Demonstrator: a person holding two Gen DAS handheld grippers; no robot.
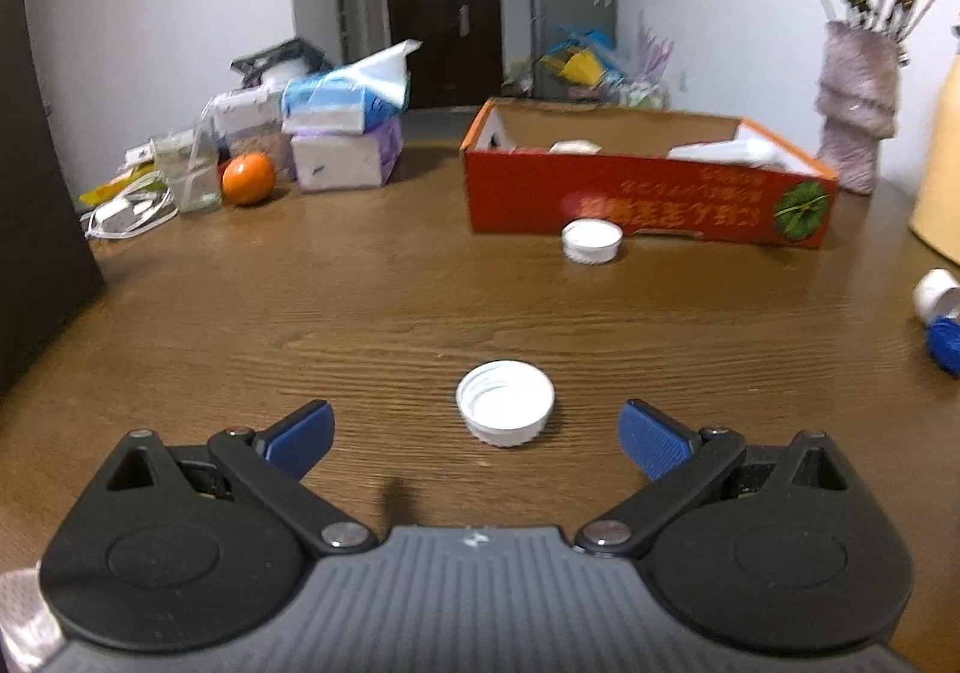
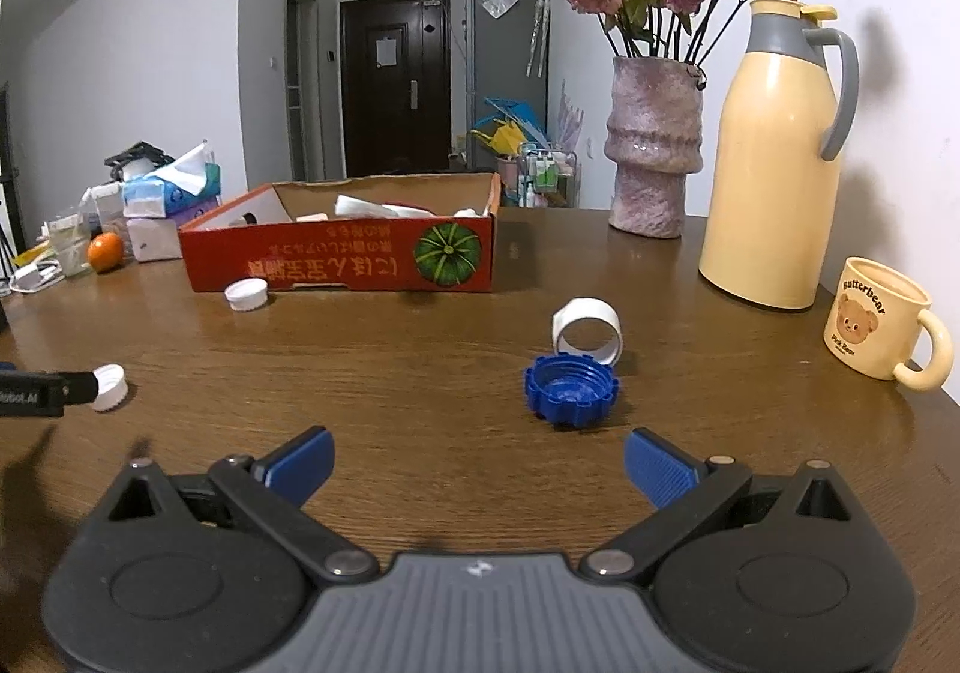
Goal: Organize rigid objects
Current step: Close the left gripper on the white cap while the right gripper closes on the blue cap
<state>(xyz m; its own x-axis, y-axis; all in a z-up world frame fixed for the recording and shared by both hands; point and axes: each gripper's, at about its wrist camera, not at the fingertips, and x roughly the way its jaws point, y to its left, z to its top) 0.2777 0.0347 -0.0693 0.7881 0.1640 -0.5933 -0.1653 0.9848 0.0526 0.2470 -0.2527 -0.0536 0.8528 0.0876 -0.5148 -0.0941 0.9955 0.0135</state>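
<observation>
Cap lies open side up.

Left gripper: we hold it low over the table, level, jaws spread wide, blue pads facing each other, nothing between them. Right gripper: same pose, jaws wide apart, empty. From the right wrist view we see the left gripper's black tip at the left edge.
</observation>
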